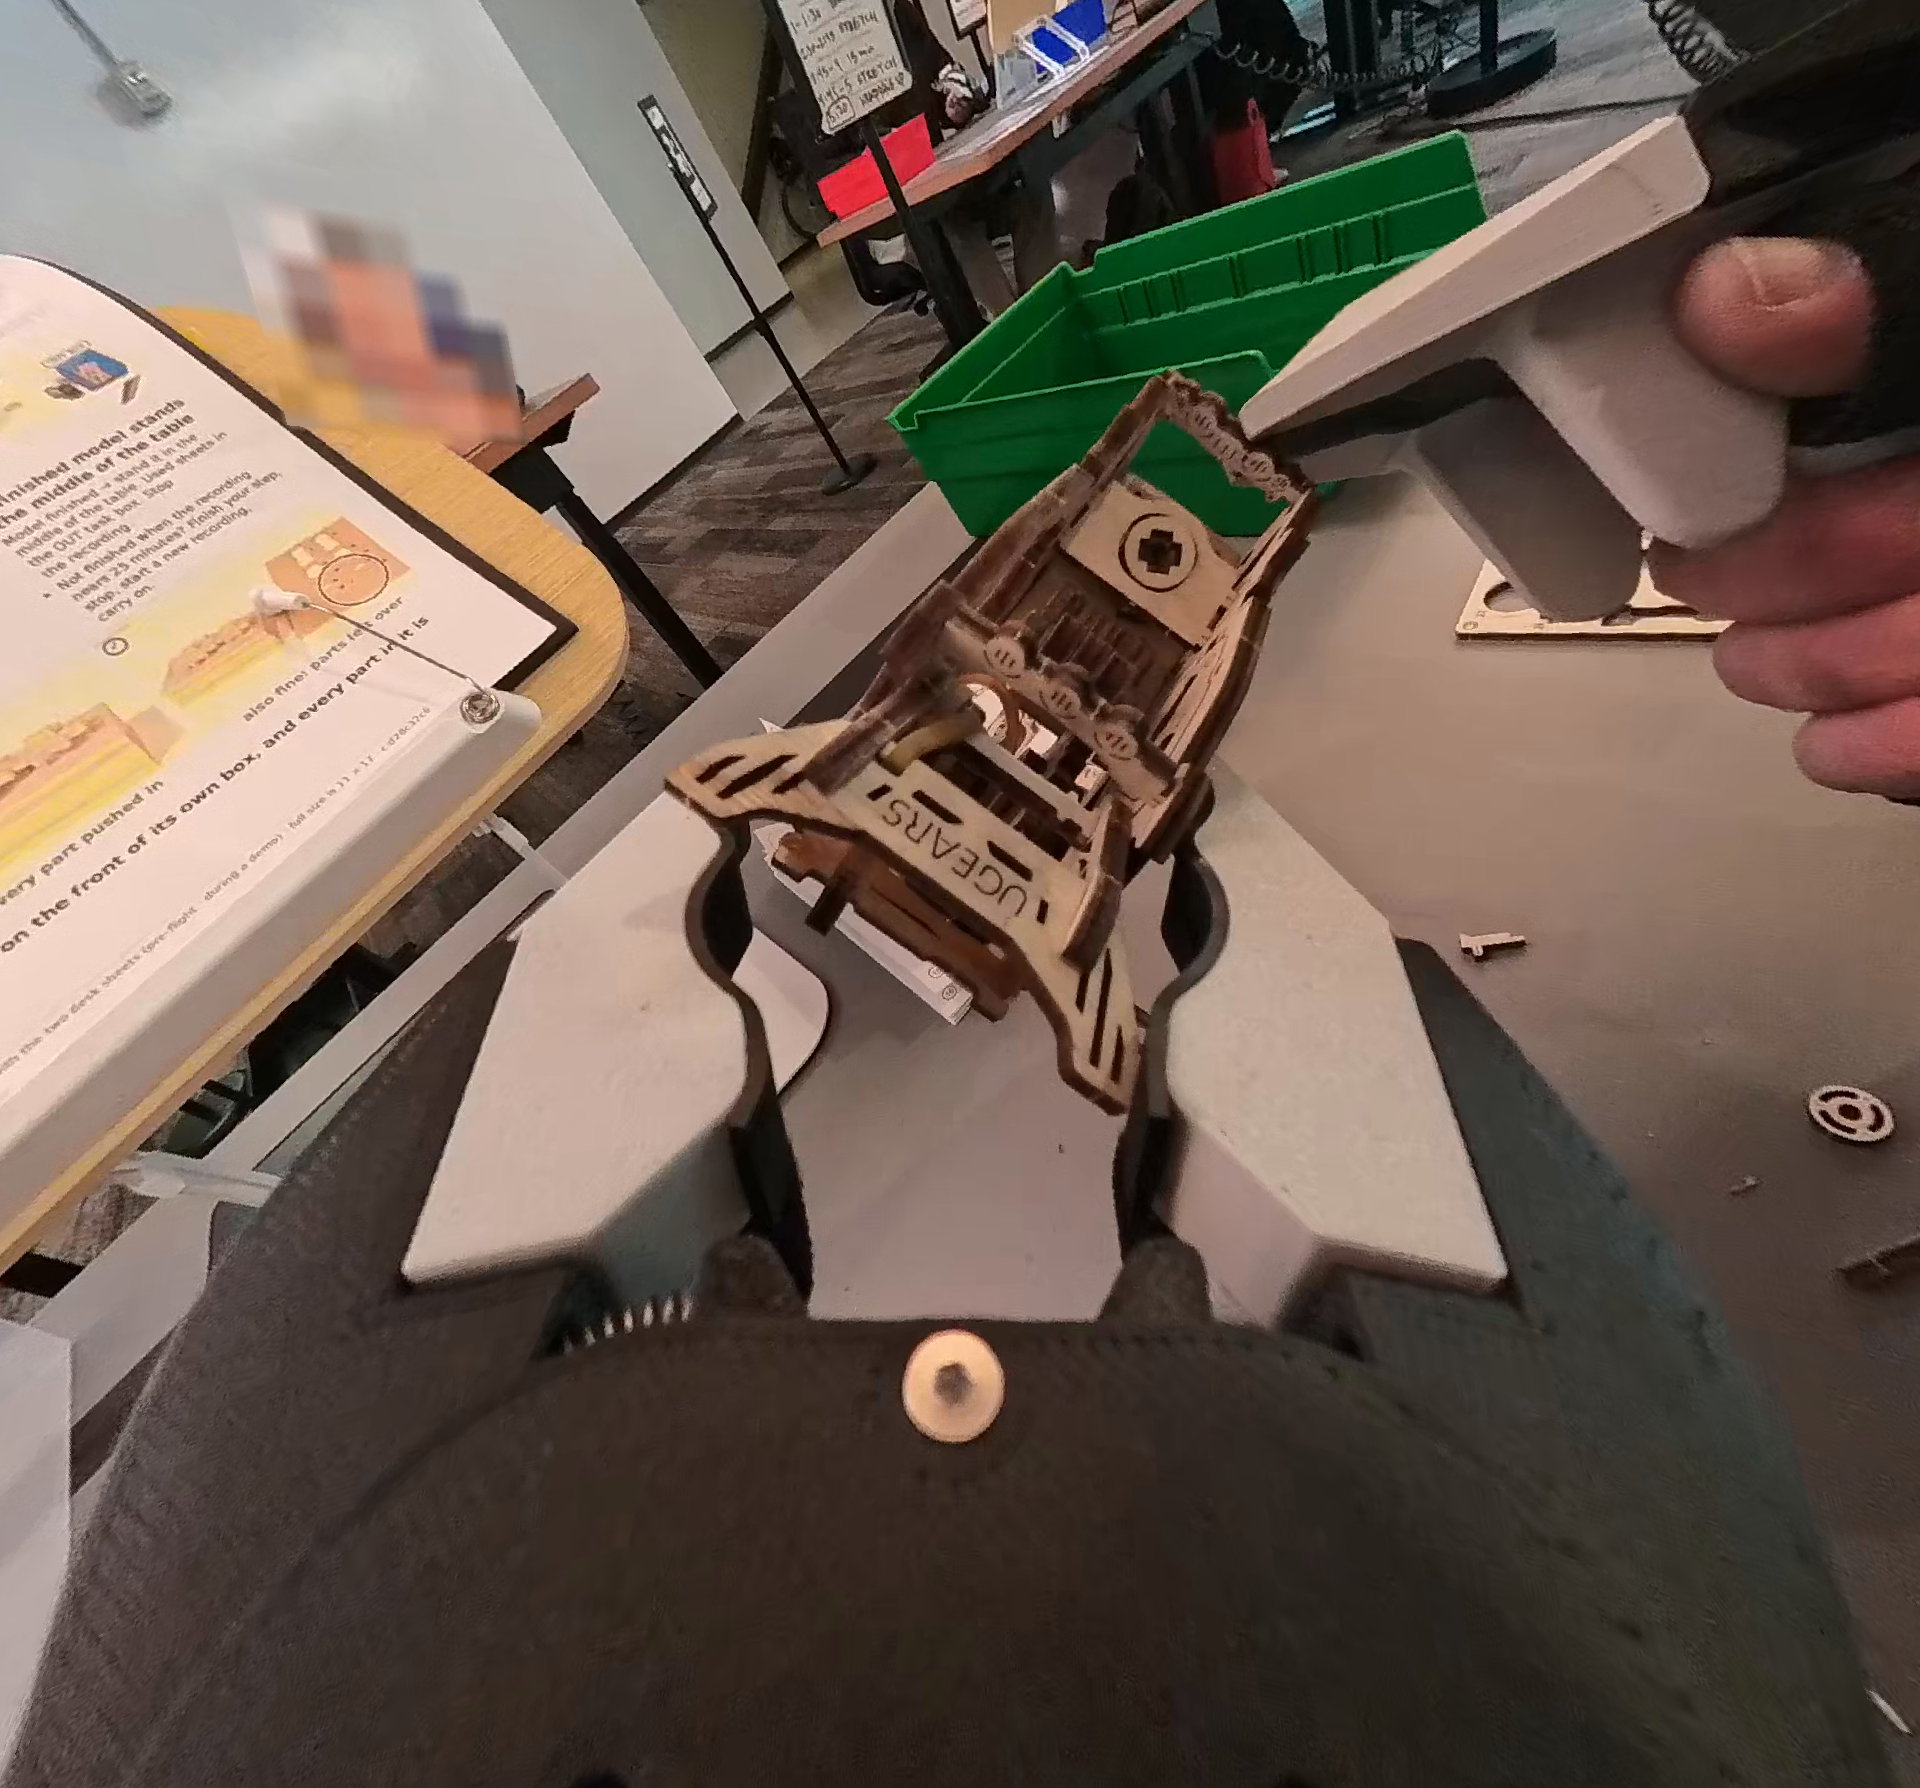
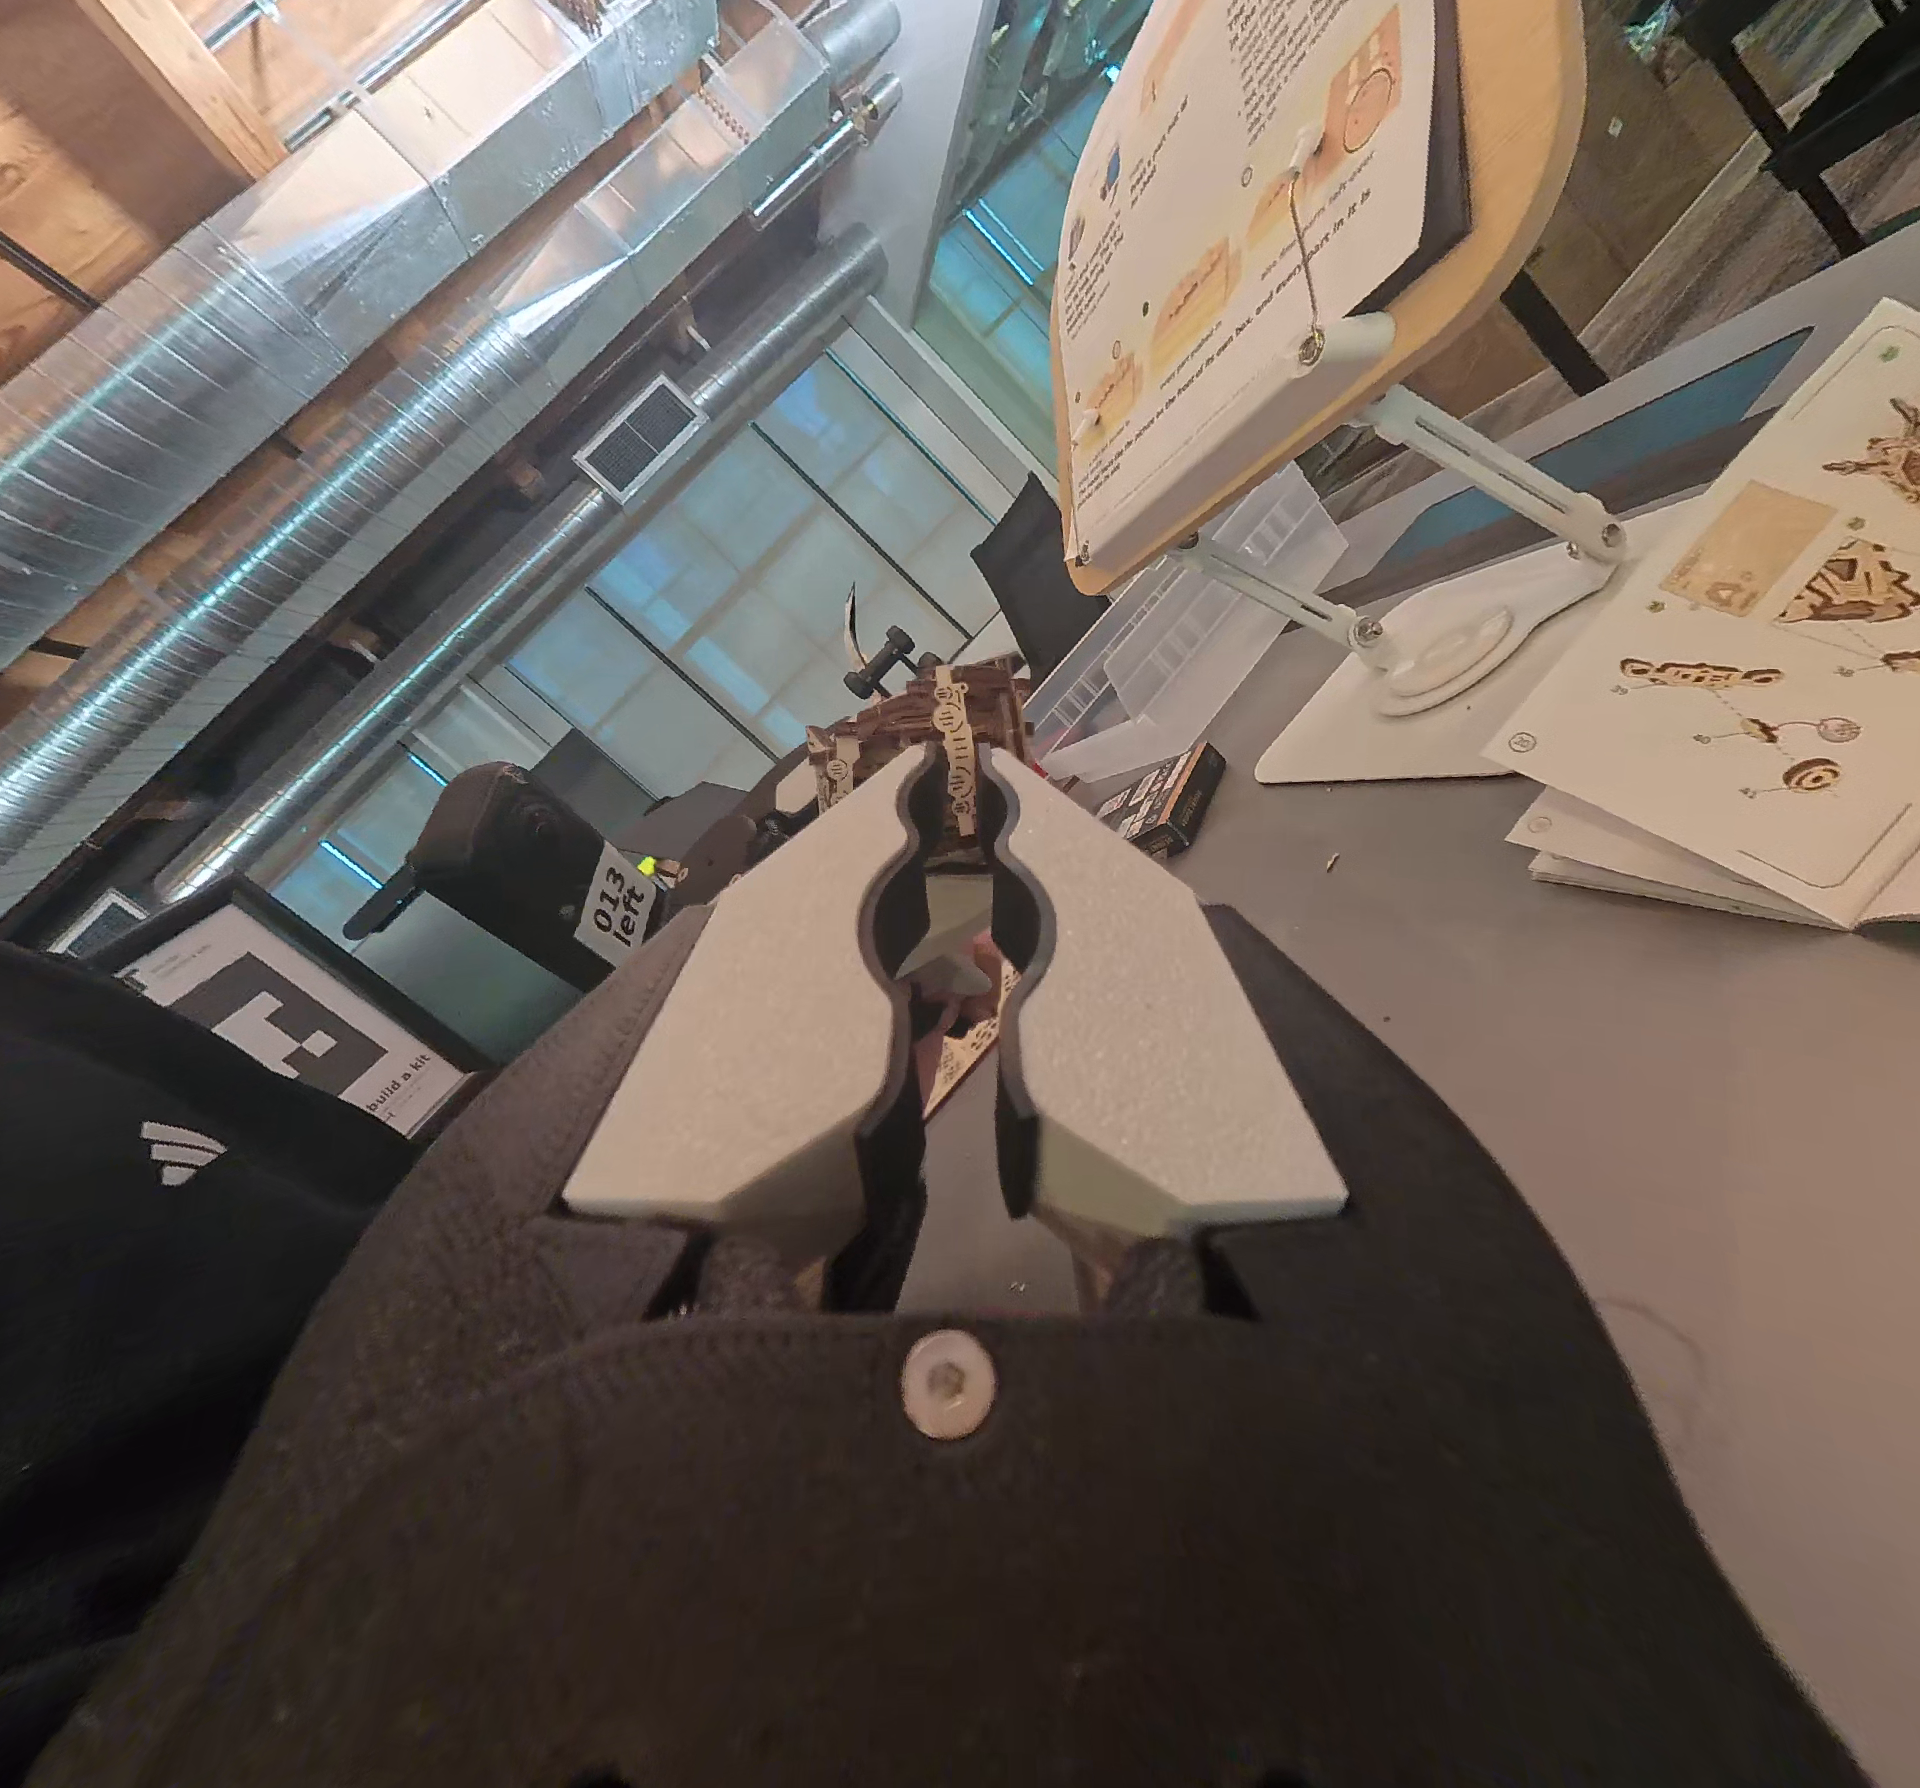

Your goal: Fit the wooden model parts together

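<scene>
Left gripper [image 1: 951, 865] clamped on one wooden model [image 1: 1029, 699]; right gripper [image 2: 961, 772] pinching its top edge; one green bin [image 1: 1195, 377] behind.

Even, soft indoor light; faint shadows on the grey table [image 1: 1507, 855]; strong wide-angle bending at edges; slight motion blur; mosaic patches overlaid.

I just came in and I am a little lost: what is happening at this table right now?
A person is assembling a wooden model with two hand-held grippers. The left gripper holds the model by its lower end, tilted above the grey table. The right gripper is shut on the decorated top edge of the model's frame. A green bin stands behind, loose wooden bits lie on the table, and an instruction booklet lies open nearby.
</scene>
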`<action>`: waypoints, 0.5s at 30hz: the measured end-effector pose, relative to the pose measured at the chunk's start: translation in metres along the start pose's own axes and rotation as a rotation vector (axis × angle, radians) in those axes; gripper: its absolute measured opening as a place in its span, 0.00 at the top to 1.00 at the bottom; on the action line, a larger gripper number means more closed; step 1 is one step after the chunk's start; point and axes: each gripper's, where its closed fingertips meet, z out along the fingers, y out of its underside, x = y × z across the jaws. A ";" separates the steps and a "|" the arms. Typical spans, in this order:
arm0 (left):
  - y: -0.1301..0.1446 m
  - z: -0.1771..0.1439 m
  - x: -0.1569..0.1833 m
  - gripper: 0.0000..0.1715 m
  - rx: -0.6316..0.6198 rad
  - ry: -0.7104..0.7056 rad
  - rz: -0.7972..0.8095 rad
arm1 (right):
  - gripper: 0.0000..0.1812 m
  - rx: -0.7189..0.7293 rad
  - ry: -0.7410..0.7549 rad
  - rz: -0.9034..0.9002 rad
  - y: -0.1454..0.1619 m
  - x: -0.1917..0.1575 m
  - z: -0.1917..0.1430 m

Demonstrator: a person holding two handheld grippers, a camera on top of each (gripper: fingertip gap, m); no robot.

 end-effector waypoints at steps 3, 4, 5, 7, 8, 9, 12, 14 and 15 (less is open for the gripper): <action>0.000 0.000 0.000 0.54 0.006 -0.008 0.000 | 0.99 0.000 0.011 -0.004 0.000 0.000 0.001; 0.000 0.000 -0.001 0.54 0.006 -0.015 0.006 | 0.99 0.000 0.017 -0.004 0.000 0.000 0.001; 0.000 0.000 -0.001 0.54 0.008 -0.018 0.005 | 0.99 0.000 0.019 -0.007 0.000 0.000 0.001; 0.000 -0.001 -0.001 0.54 0.016 -0.018 -0.006 | 0.99 0.001 0.023 -0.006 0.000 -0.001 0.002; -0.001 -0.001 -0.001 0.54 0.021 -0.021 -0.007 | 0.99 0.001 0.025 -0.003 0.000 -0.002 0.002; -0.001 -0.002 -0.001 0.54 0.024 -0.025 -0.005 | 0.99 0.005 0.022 0.009 -0.001 -0.003 0.002; -0.003 -0.003 -0.002 0.54 0.031 -0.043 0.017 | 0.99 0.008 0.027 0.008 -0.001 -0.004 0.002; -0.007 -0.004 -0.003 0.55 0.044 -0.054 0.035 | 0.99 0.011 0.014 -0.001 -0.002 -0.006 0.002; -0.008 -0.005 -0.004 0.54 0.042 -0.059 0.049 | 0.99 0.009 0.014 -0.003 -0.002 -0.007 0.002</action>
